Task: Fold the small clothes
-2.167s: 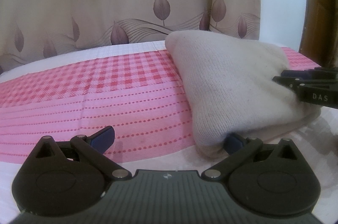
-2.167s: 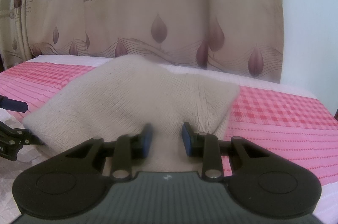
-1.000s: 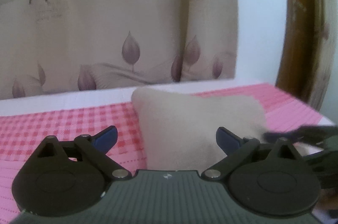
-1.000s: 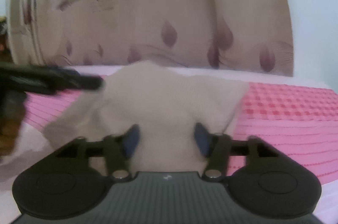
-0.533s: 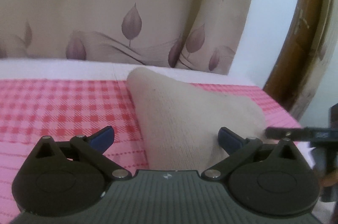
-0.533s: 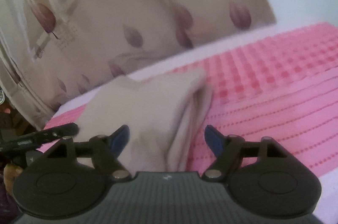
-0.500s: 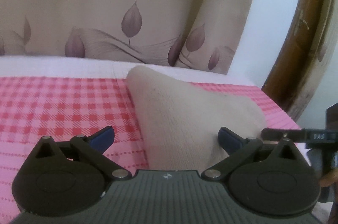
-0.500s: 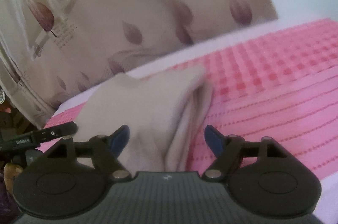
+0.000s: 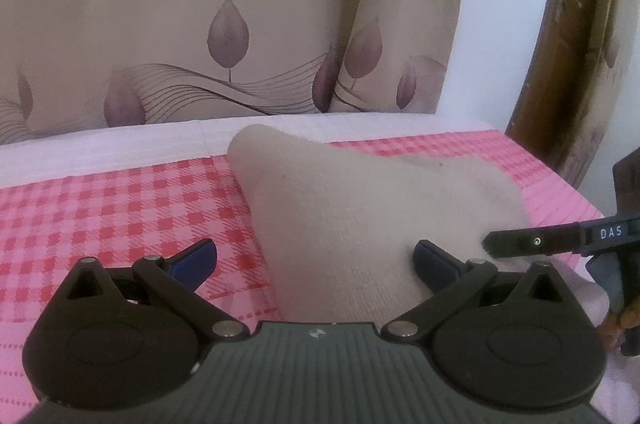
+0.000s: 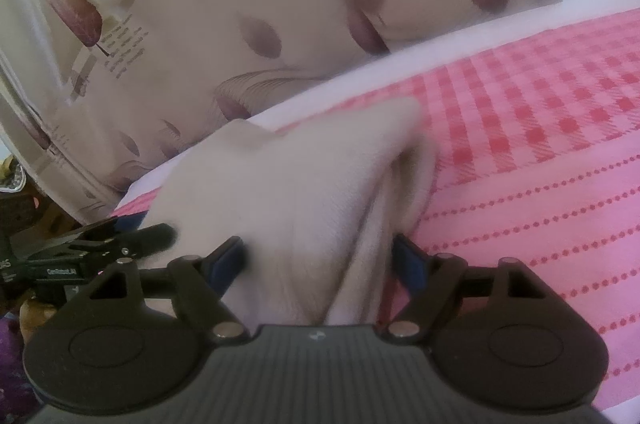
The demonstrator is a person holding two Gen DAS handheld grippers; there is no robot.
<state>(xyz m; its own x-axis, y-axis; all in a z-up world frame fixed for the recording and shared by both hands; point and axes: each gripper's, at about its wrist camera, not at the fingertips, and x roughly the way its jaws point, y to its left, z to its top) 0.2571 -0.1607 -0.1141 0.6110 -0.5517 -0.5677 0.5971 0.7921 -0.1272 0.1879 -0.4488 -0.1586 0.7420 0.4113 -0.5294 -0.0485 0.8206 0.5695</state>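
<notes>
beige knit garment point(image 9: 360, 224) lies between the spread, untouching fingers of the left gripper point(image 9: 314, 258), while the right gripper point(image 10: 320, 256) jaws are opening around its folds.

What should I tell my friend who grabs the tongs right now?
Left tongs: open, holding nothing; the beige knit garment lies between their pads.
Right tongs: opening, with the garment's edge between the pads, not pinched.
The garment lies folded over on the pink checked cloth, near the far edge by the curtain.
Done: at least one fold, with layers showing along its right edge in the right view.
Left: probably another fold and smoothing, though I cannot tell how many folds are wanted.
</notes>
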